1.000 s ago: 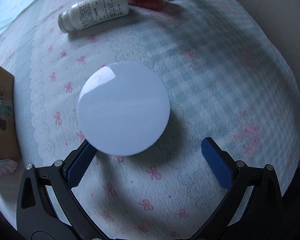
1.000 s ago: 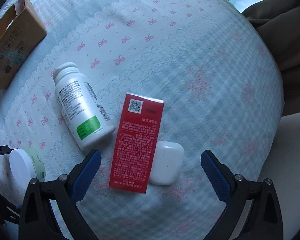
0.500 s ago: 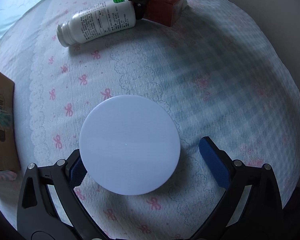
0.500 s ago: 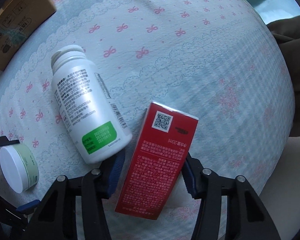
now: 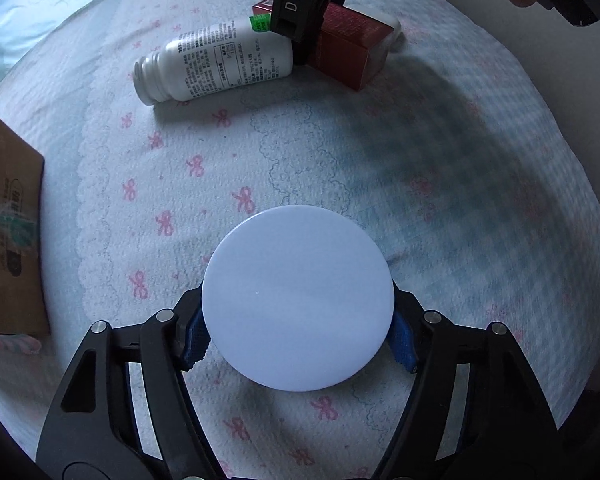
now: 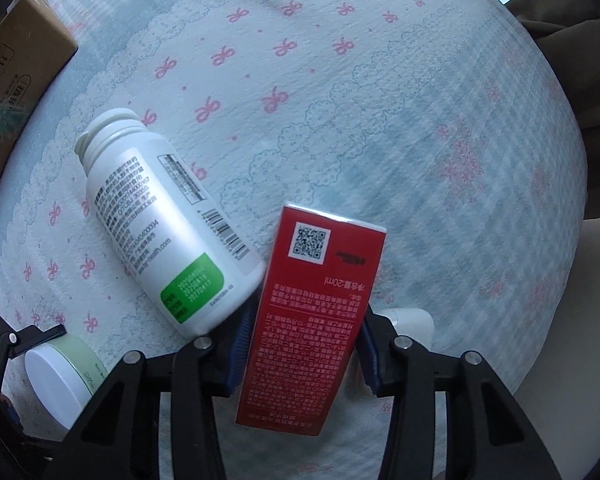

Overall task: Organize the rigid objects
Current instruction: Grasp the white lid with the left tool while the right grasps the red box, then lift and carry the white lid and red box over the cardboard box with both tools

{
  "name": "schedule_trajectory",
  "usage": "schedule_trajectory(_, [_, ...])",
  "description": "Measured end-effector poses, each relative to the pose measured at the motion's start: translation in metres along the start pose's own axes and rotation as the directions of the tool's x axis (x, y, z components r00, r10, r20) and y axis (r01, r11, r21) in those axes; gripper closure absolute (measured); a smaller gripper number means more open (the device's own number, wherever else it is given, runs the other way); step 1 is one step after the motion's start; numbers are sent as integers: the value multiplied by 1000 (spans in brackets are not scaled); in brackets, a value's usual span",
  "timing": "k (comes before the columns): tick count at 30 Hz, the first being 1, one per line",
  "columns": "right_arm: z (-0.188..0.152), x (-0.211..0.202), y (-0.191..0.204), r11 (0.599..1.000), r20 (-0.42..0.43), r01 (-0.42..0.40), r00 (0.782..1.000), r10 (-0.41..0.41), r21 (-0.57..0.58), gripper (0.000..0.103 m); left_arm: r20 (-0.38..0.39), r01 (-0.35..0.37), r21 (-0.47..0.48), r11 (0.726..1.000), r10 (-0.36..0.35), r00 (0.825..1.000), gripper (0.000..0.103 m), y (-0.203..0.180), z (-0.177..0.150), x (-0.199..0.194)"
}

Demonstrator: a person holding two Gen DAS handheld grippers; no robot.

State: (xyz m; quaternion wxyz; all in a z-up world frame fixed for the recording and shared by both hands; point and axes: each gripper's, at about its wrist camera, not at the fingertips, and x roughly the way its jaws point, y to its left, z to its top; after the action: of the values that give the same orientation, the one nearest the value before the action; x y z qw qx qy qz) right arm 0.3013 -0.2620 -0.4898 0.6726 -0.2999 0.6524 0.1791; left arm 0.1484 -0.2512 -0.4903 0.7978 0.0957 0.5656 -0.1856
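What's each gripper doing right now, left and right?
Left gripper: shut on the round white-lidded jar.
Right gripper: shut on the red box.

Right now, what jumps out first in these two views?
Each gripper has closed on something: the left gripper clamps a round white-lidded jar, the right gripper squeezes a red box. A white bottle lies on its side against that box on the bow-print bedspread.
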Motion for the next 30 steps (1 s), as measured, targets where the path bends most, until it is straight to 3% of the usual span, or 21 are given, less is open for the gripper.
schedule_trajectory(8, [-12, -8, -16, 997, 35, -35, 999, 32, 64, 61, -1, -3, -34, 999, 3, 1000, 35, 10, -11, -11])
schedule_trajectory(17, [-19, -61, -34, 992, 88, -39, 996, 28, 121, 62, 32, 1, -73, 997, 1, 999, 35, 31, -3, -48])
schedule_trajectory(24, [-35, -132, -30, 986, 149, -45, 989, 21, 160, 62, 100, 28, -106, 994, -17, 995, 35, 50, 24, -123])
schedule_trajectory(30, [-35, -208, -18, 977, 217, -78, 976, 33, 200, 62, 164, 58, -170, 984, -30, 986, 35, 89, 46, -209])
